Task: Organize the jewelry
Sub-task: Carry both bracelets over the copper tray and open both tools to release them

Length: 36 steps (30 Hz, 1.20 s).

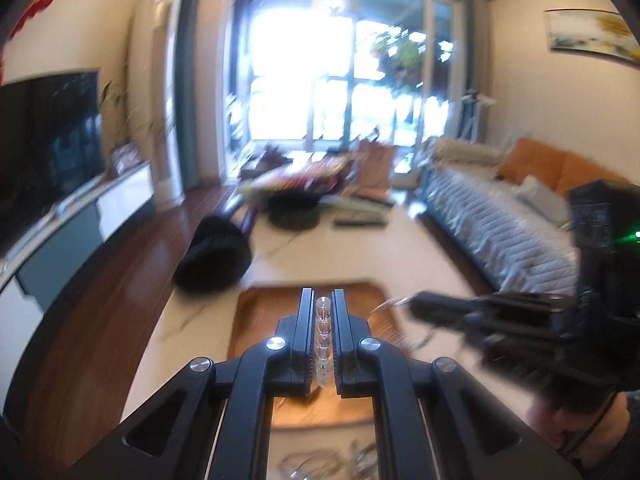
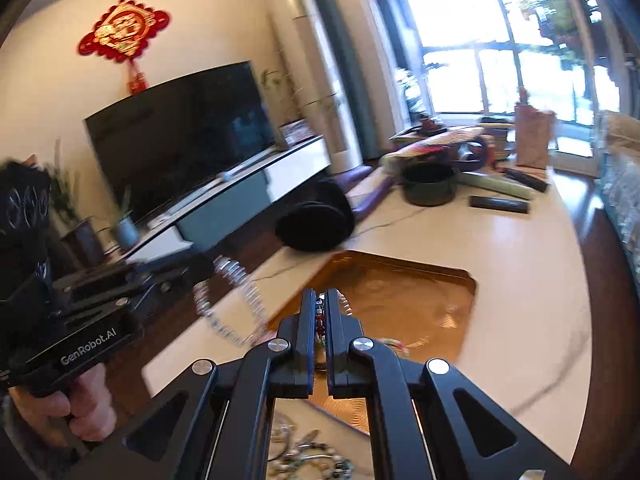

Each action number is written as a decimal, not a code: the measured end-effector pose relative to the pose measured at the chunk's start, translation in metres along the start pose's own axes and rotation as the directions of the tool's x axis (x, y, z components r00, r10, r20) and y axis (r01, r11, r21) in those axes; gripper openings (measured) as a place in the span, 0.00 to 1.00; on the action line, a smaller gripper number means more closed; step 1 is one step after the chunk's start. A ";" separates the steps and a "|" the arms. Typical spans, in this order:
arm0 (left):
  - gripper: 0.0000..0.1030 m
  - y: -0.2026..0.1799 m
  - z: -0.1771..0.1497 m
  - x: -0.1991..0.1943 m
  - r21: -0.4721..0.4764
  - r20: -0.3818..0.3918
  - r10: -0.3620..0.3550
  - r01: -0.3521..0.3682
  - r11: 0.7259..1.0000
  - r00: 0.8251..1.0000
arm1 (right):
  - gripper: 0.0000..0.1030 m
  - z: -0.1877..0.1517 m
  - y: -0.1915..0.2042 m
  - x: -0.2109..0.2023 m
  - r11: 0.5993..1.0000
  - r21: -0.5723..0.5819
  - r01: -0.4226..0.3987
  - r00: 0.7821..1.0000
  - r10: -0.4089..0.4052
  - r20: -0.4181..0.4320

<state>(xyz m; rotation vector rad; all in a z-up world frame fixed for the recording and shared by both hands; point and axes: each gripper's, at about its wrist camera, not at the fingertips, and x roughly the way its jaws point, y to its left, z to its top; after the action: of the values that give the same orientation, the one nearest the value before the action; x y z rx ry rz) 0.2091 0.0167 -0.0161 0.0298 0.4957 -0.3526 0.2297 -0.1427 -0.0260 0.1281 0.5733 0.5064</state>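
In the left wrist view my left gripper is shut on a bracelet of clear beads, lined up between the pads. The right wrist view shows that bracelet as a blurred loop hanging from the left gripper off the table's left edge. My right gripper is shut on a string of dark red and green beads above a wooden tray. A pile of loose jewelry lies on the table below both grippers. From the left, the right gripper appears blurred over the tray.
The cream table also carries a dark pot, a black remote and clutter at its far end. A black round cushion sits by the left edge. A TV stands on the left and a sofa on the right.
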 end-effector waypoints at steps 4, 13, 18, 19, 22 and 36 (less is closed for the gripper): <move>0.07 -0.009 0.022 -0.015 -0.032 0.058 -0.037 0.039 0.999 0.998 | 0.04 0.025 0.007 -0.016 1.000 0.027 -0.007 0.999 0.006 0.038; 0.07 0.019 -0.021 0.035 -0.180 -0.050 -0.146 0.135 0.974 0.988 | 0.04 -0.011 -0.004 0.023 0.994 0.107 -0.026 0.998 0.033 -0.061; 0.07 0.026 -0.054 0.072 -0.232 -0.176 -0.166 0.123 0.965 0.970 | 0.04 -0.042 -0.023 0.054 0.991 0.134 0.005 0.985 0.018 -0.174; 0.07 0.027 -0.060 0.079 -0.223 -0.204 -0.162 0.115 0.968 0.966 | 0.04 -0.047 -0.026 0.058 0.991 0.130 0.012 0.981 0.014 -0.194; 0.07 0.028 -0.075 0.092 -0.225 -0.262 -0.175 0.116 0.967 0.949 | 0.04 -0.061 -0.035 0.068 0.992 0.120 0.034 0.971 -0.004 -0.241; 0.07 0.011 -0.088 0.132 -0.270 -0.362 -0.229 0.133 0.954 0.904 | 0.04 -0.067 -0.074 0.088 0.979 0.189 0.077 0.957 -0.019 -0.290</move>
<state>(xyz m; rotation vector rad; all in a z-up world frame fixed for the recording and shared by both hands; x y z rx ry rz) 0.2807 -0.0063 -0.1570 -0.1868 0.9405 -0.4716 0.2873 -0.1651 -0.1434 0.2325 0.9102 0.4213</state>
